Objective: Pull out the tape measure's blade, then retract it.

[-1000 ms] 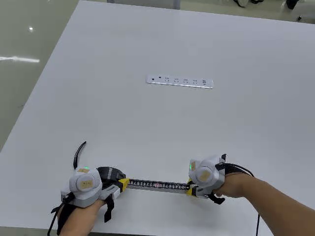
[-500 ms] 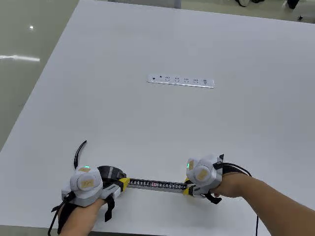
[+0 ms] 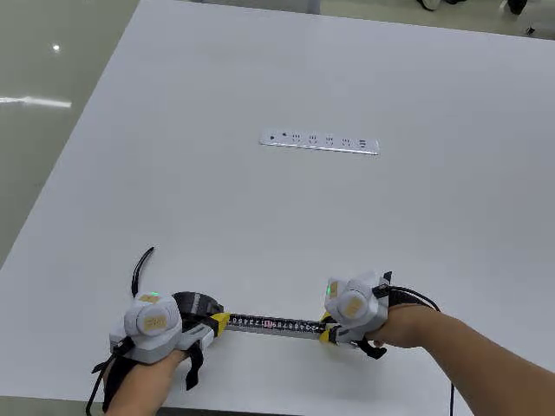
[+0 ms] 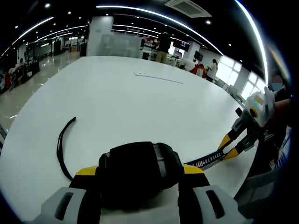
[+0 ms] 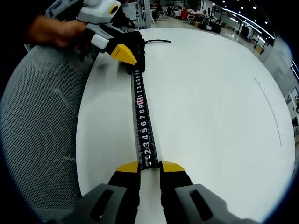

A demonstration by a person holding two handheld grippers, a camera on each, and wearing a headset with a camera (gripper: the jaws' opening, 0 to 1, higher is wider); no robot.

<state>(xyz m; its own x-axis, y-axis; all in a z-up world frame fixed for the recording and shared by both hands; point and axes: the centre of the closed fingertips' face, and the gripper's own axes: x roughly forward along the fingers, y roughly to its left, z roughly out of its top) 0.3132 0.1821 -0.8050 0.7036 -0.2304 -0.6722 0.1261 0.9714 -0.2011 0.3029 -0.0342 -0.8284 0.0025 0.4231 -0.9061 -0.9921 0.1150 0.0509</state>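
Blade (image 5: 142,116), clamped at its tip by right gripper (image 5: 149,165); case (image 4: 135,158), apparently gripped by left gripper (image 4: 139,170) at 9 o'clock, should be held still.

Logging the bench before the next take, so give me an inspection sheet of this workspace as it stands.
Surface: white table, smooth and plain.
Job's things: black tape measure case near the front edge; blade drawn out flat along the table, numbers up.
Clutter: white power strip mid-table, no plugs seen in it.
Grippers: left gripper tongs shut on the tape measure case; right gripper tongs shut on the blade's end.
Cables: black wrist strap trailing from the case; black cable by the right gripper.
Surroundings: glossy floor; grey mesh chair; open hall with people far off.
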